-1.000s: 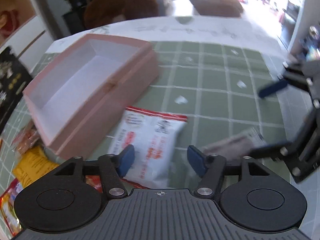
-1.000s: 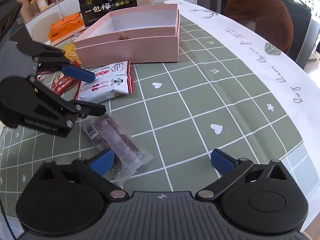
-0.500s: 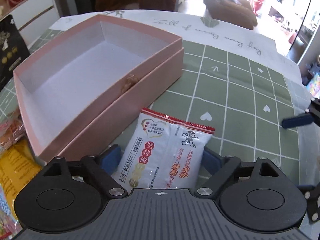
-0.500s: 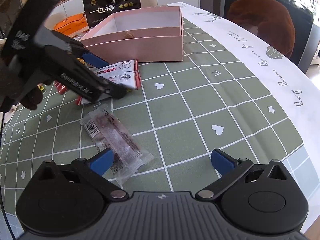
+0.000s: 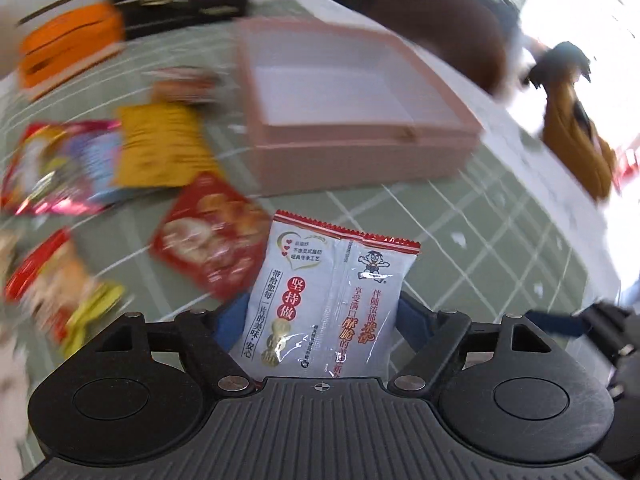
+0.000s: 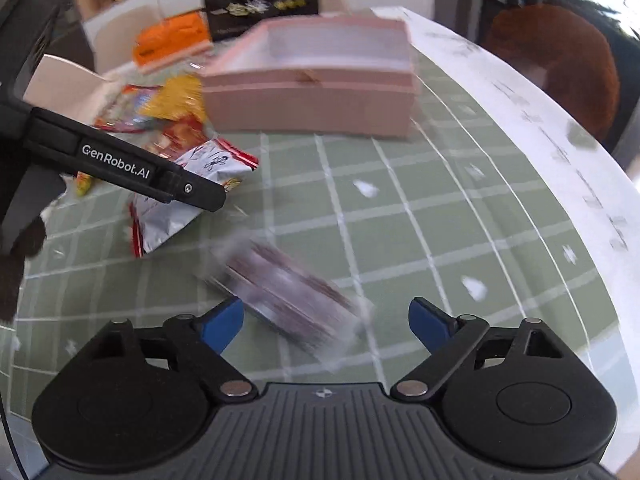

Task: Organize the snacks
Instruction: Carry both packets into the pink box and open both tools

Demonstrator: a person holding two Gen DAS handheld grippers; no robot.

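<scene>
Left gripper (image 5: 322,320): jaws at full spread, clamped across the width of the white snack packet (image 5: 326,300). Blue pads press on both side edges, packet stands up between them, red serrated top seal pointing to 12 o'clock. The right wrist view shows the packet lifted off the counter (image 6: 460,208).

Right gripper (image 6: 325,322): jaws closing, nothing pinched yet. The clear-wrapped dark snack bar (image 6: 292,300) lies flat on the counter between the pads, long axis running 10 to 4 o'clock; it is blurred, so contact is unclear.

Handling, as a judgement: both items look light. The packet is probably air-puffed slick film with brittle contents, so light squeeze; edge grip may slip, and the crimped seal would hold better. The bar looks stiffer; take it across the short width at mid-length, wrapper tails are flimsy.

Pink box (image 5: 352,120) is open and empty at 12 o'clock, the likely drop target. Loose snack packets (image 5: 160,152) lie at 10 o'clock beside it.
</scene>
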